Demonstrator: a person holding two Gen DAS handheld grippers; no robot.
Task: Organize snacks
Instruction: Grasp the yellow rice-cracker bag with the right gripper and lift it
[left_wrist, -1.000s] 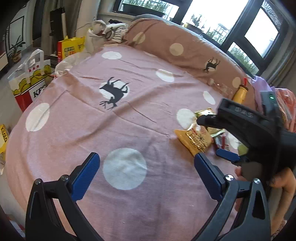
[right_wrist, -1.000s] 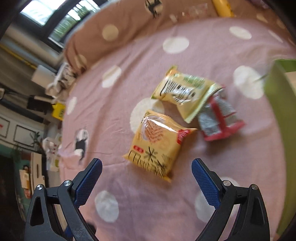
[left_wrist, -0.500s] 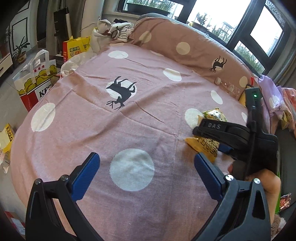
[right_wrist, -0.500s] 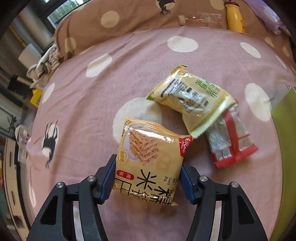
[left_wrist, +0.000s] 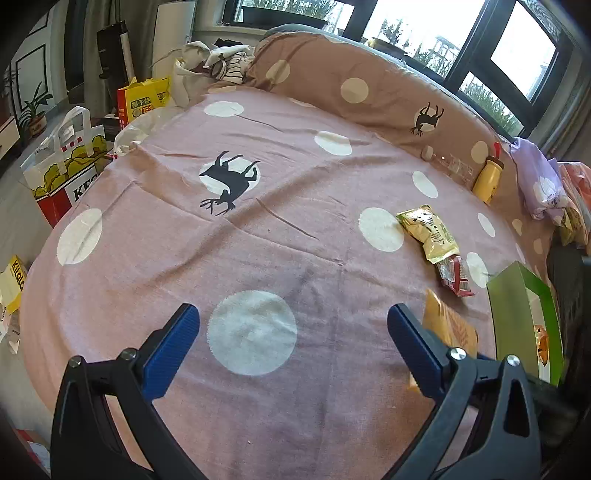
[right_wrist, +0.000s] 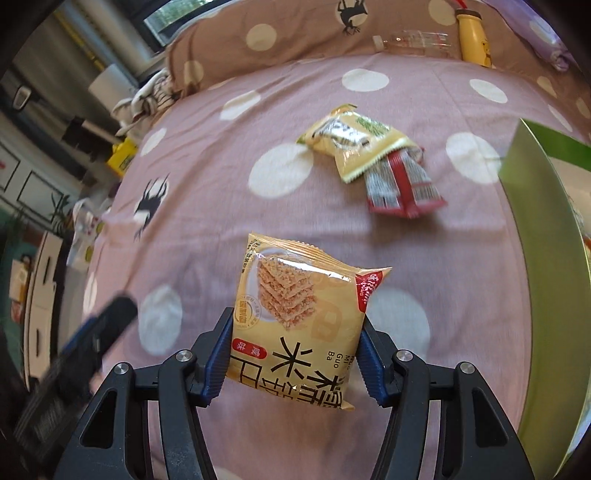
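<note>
Right wrist view: the right gripper (right_wrist: 291, 363) is clamped on one orange rice-cracker packet (right_wrist: 299, 317), which is held up above the pink bedspread (right_wrist: 207, 206). Wide apart and empty, the left gripper (left_wrist: 293, 345) is seen over a white dot. Two more snacks are counted beyond: a yellow packet (right_wrist: 352, 142) overlapping a red-edged packet (right_wrist: 402, 184). One green box (right_wrist: 543, 236) is seen at the right.
</note>
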